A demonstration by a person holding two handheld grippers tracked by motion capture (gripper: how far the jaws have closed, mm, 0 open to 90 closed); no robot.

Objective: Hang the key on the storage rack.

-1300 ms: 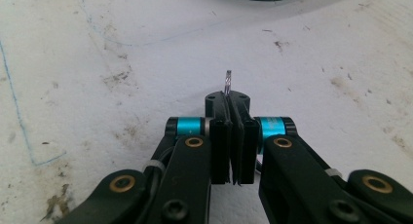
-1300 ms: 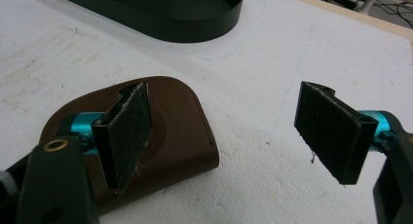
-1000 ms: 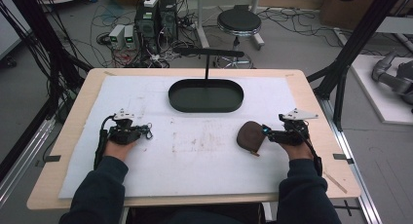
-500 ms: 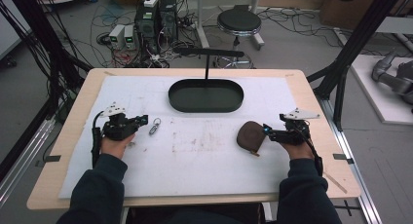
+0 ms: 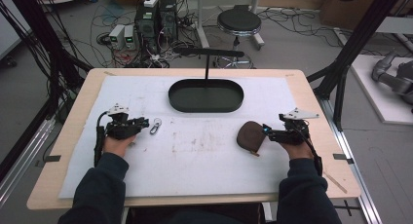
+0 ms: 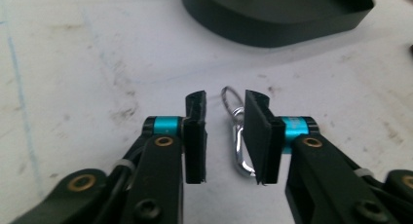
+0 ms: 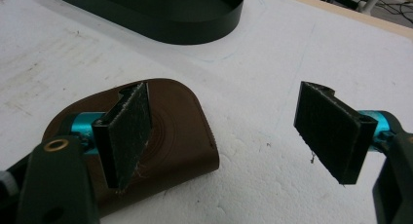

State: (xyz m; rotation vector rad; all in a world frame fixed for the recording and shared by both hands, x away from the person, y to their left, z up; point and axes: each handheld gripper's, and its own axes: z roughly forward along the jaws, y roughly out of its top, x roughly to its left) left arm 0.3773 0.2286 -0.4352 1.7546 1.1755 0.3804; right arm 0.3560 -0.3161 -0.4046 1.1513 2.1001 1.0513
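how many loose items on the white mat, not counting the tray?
2: a metal carabiner clip just ahead of the left claw, and a brown leather pouch by the right claw. Nothing visibly hidden.

A mat (image 5: 204, 160) covers the table (image 5: 311, 92). A tray (image 5: 206, 95) sits on it at the far middle. A clip (image 5: 155, 126) lies left of centre, just right of the left gripper (image 5: 144, 122). A pouch (image 5: 251, 137) lies right of centre, just left of the right gripper (image 5: 266, 131).
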